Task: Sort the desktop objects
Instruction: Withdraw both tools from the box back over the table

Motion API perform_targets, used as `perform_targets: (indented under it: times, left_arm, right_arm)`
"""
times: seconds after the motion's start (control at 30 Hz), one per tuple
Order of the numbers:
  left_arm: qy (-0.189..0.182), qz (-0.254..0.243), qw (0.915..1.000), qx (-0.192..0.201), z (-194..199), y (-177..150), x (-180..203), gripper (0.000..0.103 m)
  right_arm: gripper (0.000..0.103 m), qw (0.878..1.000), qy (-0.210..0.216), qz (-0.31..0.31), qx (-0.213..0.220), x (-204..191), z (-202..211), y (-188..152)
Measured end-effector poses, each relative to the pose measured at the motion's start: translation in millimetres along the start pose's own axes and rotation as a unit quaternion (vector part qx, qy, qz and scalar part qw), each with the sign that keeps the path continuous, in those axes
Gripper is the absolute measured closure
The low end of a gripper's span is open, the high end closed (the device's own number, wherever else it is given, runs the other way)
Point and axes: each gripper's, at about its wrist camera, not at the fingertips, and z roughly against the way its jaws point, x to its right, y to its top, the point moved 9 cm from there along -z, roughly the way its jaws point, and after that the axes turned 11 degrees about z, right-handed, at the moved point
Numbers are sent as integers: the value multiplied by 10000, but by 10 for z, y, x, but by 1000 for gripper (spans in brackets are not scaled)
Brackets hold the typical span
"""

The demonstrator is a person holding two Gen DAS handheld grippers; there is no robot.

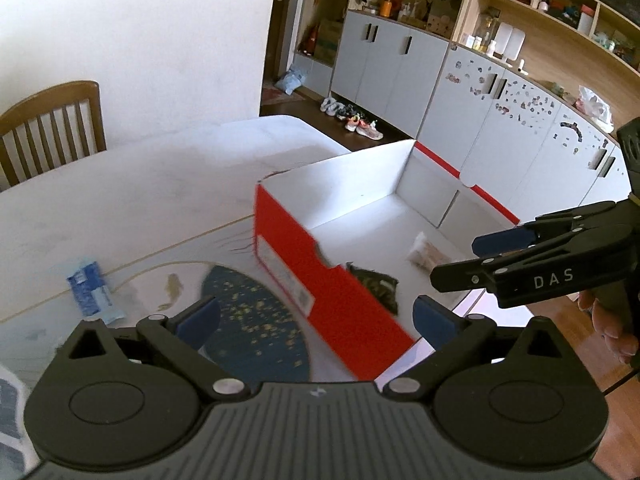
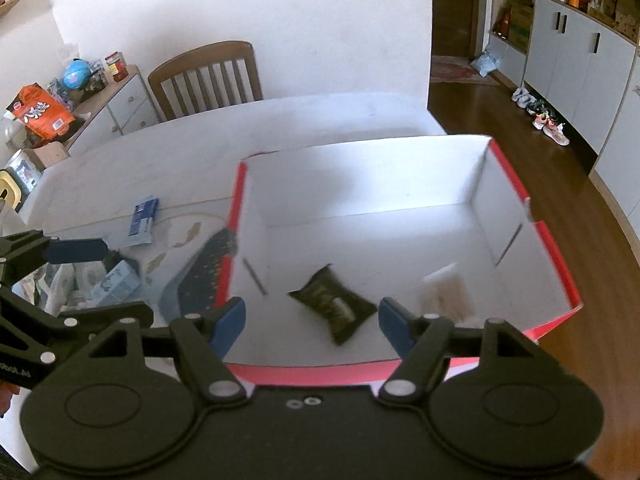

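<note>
Right gripper [image 2: 311, 322] spread, empty, above the red box [image 2: 558, 256]; dark packet [image 2: 334, 306] and pale packet [image 2: 446, 294] lie inside; only this view shows boxes [image 2: 116, 282] beside the mat; left gripper [image 1: 316, 318] spread, empty; blue sachet [image 1: 94, 294] on table [image 1: 152, 192].

Left gripper [image 1: 316, 316]: matte black body, ribbed grey top plate, two round housings, silver pivot screws, blue finger pads [image 1: 199, 318]. Right gripper [image 2: 312, 322]: same black build, blue pads, smooth top plate with two small washers. White "DAS" lettering on its side. Bare fingers below that lettering.
</note>
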Motion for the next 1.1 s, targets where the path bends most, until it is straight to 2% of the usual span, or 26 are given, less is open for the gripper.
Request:
perform_targets:
  times: [0.17, 0.6, 0.87, 1.1]
  left_arm:
    - [171, -31, 9998, 136, 199, -41, -253, 0]
    - [338, 126, 9980, 525, 691, -123, -863, 0]
    - [483, 357, 9958, 691, 954, -202, -1263, 0]
    - [761, 555, 9914, 910, 1141, -265, -1659, 0]
  right_arm:
    - [30, 10000, -42, -14, 55, -282, 3, 5]
    - [30, 9998, -81, -115, 142, -943, -91, 96]
    - [30, 9998, -29, -105, 162, -1265, -209, 195]
    - [30, 9999, 46, -89, 118, -1516, -365, 241]
